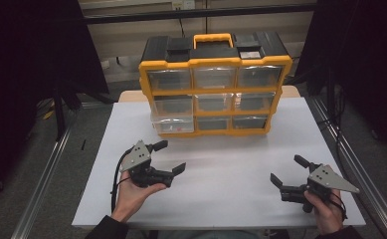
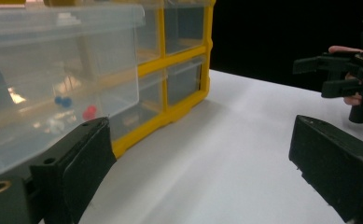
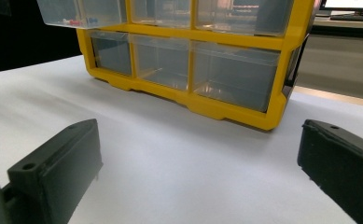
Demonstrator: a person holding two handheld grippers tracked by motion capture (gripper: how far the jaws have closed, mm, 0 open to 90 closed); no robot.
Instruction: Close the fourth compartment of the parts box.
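So the yellow organiser (image 1: 214,84) is sitting at the far middle of the white worktop (image 1: 221,174), nine clear drawers in a three-by-three grid with a black top and a yellow carry handle. One of them, the pulled-out drawer (image 1: 173,124) in the left column, is sticking out a bit past the front of the frame, and that's the one I'm guessing is being worked on. In the left gripper view it's looming right up close, and there are small beads (image 2: 72,106) in it, a couple blue and a red one, maybe some pale ones too.

Handling-wise I'm thinking that drawer is light, thin clear plastic: stiff enough to hold shape but smooth and a bit slippery, and it could flex or crack if squeezed hard. The front lip or the two side walls near the front look like the sensible place to pinch. Tip it and the beads are going rolling, so keeping it level matters. The case itself looks heavy enough to stay put while a drawer slides.

The left gripper (image 1: 170,158) is hovering over the worktop in front of the left column, fingers spread wide, gripping nothing and touching nothing as far as I can see. The right gripper (image 1: 286,170) is sitting well apart at the near right corner, fingers also spread wide and empty, pointing toward the case.
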